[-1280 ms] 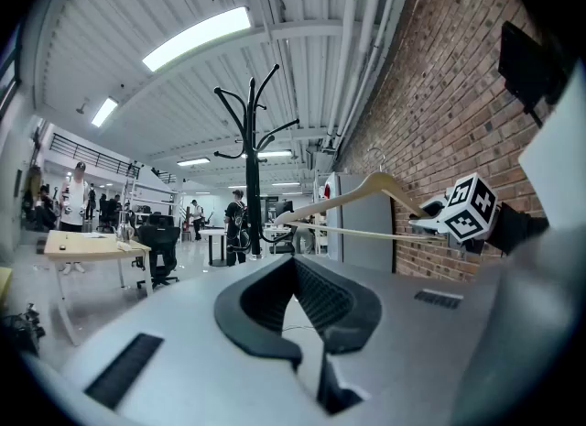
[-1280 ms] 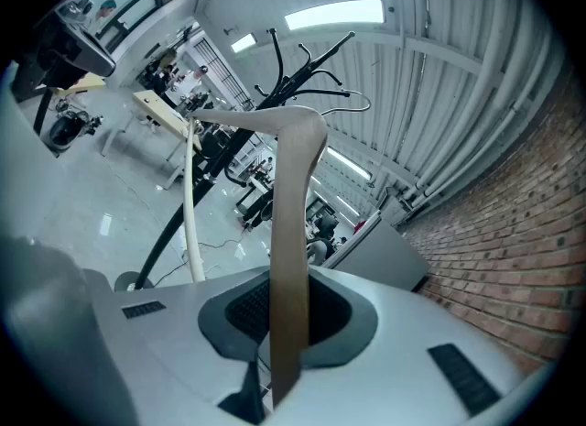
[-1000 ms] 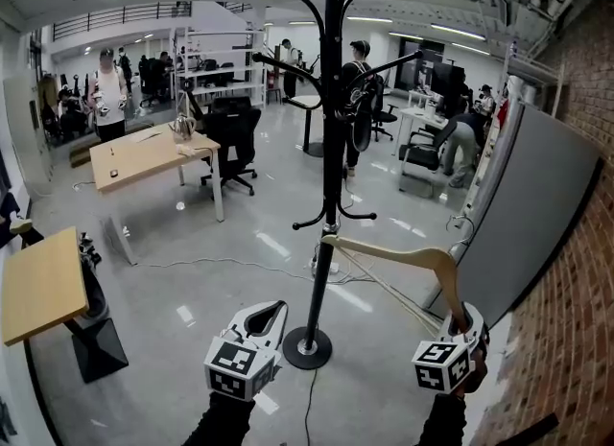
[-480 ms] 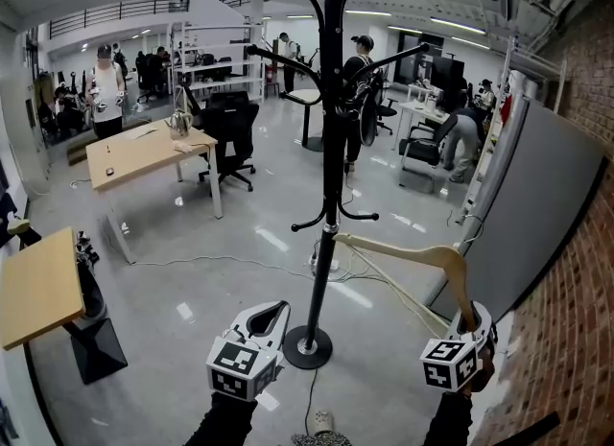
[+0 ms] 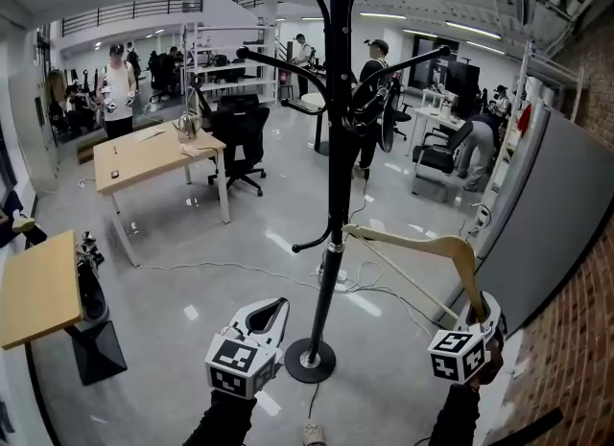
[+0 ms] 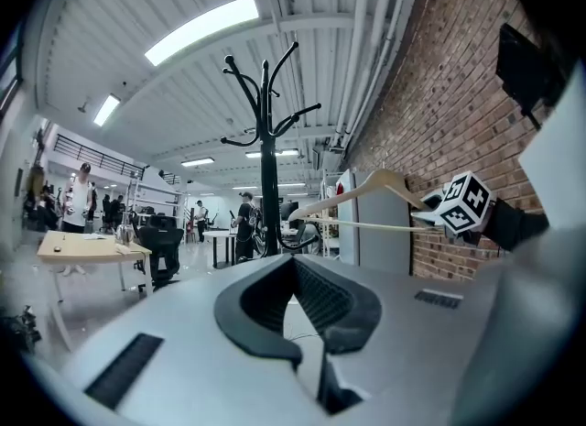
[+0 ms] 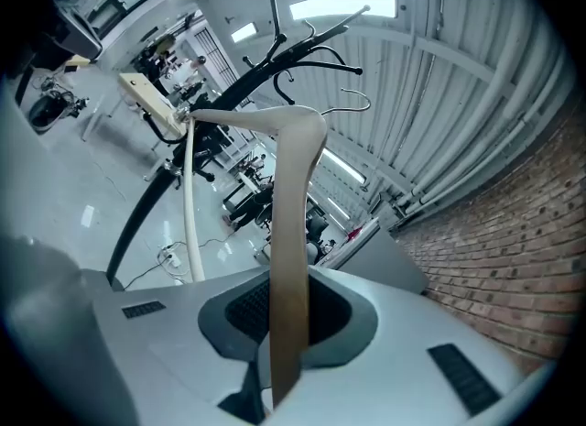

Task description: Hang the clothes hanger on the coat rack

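While it is being gripped by one wooden arm in the right tongs (image 5: pixel 483 319), the clothes hanger (image 5: pixel 413 239) is being held in the air, low and to the right of the coat rack (image 5: pixel 336 147), not yet hung. Its other arm is being pointed at the rack's black pole, near the lower hooks; whether it is touching the pole cannot be told. In the right gripper view the hanger's wire hook (image 7: pixel 355 94) is being shown free, with the upper branches beyond it. The left tongs (image 5: pixel 280 306) are being held closed on nothing, tips together, low and left of the rack's base.

As a judgement, the lift is the step in hand. The hanger is probably needing to be raised well above its present height and turned so that the wire hook is being led over an upper branch. The grip is best being eased only once the weight is being carried there.

No container with contents can be made out. A wooden desk (image 5: pixel 163 152) is being shown farther off.
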